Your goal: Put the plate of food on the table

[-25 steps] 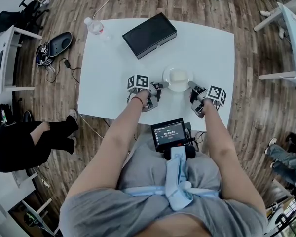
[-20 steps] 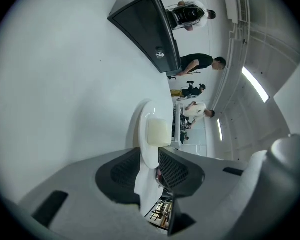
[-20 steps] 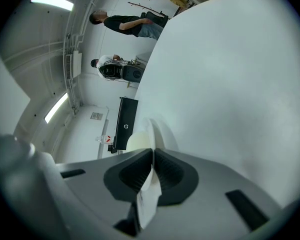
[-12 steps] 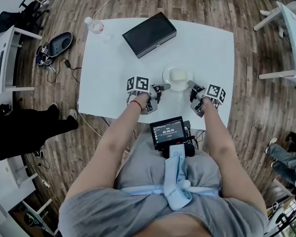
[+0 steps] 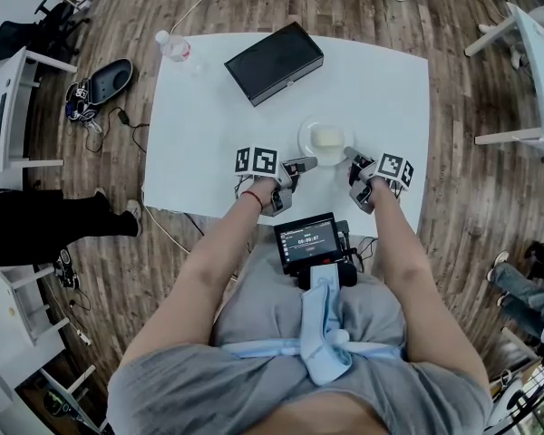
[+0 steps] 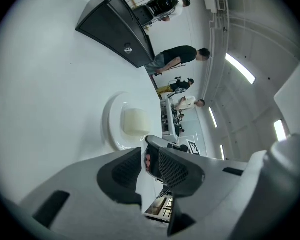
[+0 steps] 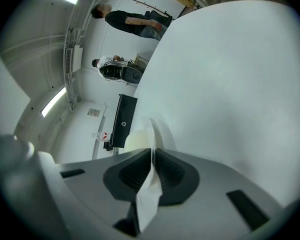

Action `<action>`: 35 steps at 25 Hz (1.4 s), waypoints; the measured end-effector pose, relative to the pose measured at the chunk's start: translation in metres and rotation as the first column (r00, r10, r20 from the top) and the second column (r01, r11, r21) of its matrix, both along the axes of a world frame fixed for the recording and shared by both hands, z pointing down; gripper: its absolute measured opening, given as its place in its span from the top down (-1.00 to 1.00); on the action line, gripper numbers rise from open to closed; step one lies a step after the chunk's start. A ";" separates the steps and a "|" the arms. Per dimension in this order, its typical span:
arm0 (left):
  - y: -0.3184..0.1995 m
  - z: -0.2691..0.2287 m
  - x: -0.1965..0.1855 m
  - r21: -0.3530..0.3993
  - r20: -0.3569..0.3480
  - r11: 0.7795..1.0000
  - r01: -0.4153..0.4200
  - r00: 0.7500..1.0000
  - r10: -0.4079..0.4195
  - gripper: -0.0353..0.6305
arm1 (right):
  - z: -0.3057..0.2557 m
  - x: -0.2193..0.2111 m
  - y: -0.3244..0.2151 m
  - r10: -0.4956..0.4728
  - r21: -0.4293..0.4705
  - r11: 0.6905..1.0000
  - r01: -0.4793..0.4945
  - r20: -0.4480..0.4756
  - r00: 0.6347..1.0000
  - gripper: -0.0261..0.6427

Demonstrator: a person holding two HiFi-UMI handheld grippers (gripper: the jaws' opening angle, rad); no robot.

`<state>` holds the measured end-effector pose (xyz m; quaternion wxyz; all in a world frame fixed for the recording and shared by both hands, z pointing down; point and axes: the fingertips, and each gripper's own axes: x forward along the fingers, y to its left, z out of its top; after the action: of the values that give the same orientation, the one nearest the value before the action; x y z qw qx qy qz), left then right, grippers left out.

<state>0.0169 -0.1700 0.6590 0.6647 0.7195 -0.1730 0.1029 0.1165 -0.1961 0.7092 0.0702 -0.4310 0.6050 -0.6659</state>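
A white plate (image 5: 326,140) with a pale block of food (image 5: 327,138) rests on the white table (image 5: 218,125), near its front edge. My right gripper (image 5: 351,161) meets the plate's right rim. In the right gripper view the thin rim (image 7: 151,134) runs edge-on between the pads, so my right gripper (image 7: 152,151) is shut on it. My left gripper (image 5: 301,163) sits just off the left rim. In the left gripper view the plate (image 6: 112,126) lies beyond the tips of my left gripper (image 6: 145,151), whose jaws stand narrowly parted with nothing between them.
A black flat box (image 5: 274,62) lies at the back of the table, and a plastic bottle (image 5: 173,47) stands at the far left corner. A small screen (image 5: 308,241) hangs at my chest. White furniture (image 5: 526,62) stands to the right, and a person's legs (image 5: 63,220) are at the left.
My left gripper has drawn back a little toward me and come off the plate's rim. The plate and my right gripper have barely moved. The person at the left has walked further out of view.
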 end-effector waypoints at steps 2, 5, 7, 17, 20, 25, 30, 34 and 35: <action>0.001 -0.001 0.000 0.015 0.003 1.000 -0.007 1.000 0.007 0.59 | -0.002 0.000 -0.002 0.003 0.006 1.000 -0.003 -0.001 1.000 0.79; 0.003 -0.001 0.001 0.026 0.000 1.000 -0.011 1.000 0.011 0.59 | -0.001 0.001 -0.003 -0.009 0.003 1.000 0.009 -0.030 0.999 0.79; 0.003 -0.003 0.002 0.036 -0.012 0.999 -0.017 1.000 0.017 0.60 | 0.001 0.004 -0.002 -0.020 -0.003 1.000 0.020 -0.065 0.998 0.79; 0.001 -0.011 0.004 0.091 -0.030 0.994 -0.059 0.998 0.062 0.59 | -0.012 0.005 0.004 -0.117 0.042 0.991 0.127 -0.182 0.976 0.79; 0.003 -0.020 0.006 0.125 -0.033 0.988 -0.091 0.995 0.096 0.60 | -0.027 -0.002 0.009 -0.166 0.079 0.979 0.188 -0.226 0.960 0.79; 0.006 -0.037 0.008 0.192 -0.029 0.974 -0.119 0.992 0.127 0.65 | -0.066 -0.015 0.017 -0.219 0.199 0.940 0.276 -0.266 0.939 0.79; 0.011 -0.050 0.004 0.263 -0.006 0.953 -0.148 0.988 0.155 0.75 | -0.101 -0.029 0.024 -0.226 0.313 0.895 0.318 -0.297 0.928 0.79; 0.016 -0.064 0.000 0.319 -0.005 0.936 -0.146 0.988 0.156 0.81 | -0.128 -0.041 0.035 -0.226 0.395 0.846 0.358 -0.343 0.912 0.79; 0.017 -0.067 -0.001 0.334 -0.006 0.932 -0.141 0.989 0.151 0.81 | -0.134 -0.042 0.038 -0.221 0.408 0.837 0.365 -0.357 0.907 0.79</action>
<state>0.0159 -0.1527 0.5916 0.5268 0.8337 -0.1237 0.1100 0.0747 -0.1581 0.5756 -0.0235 -0.3969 0.8097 -0.4316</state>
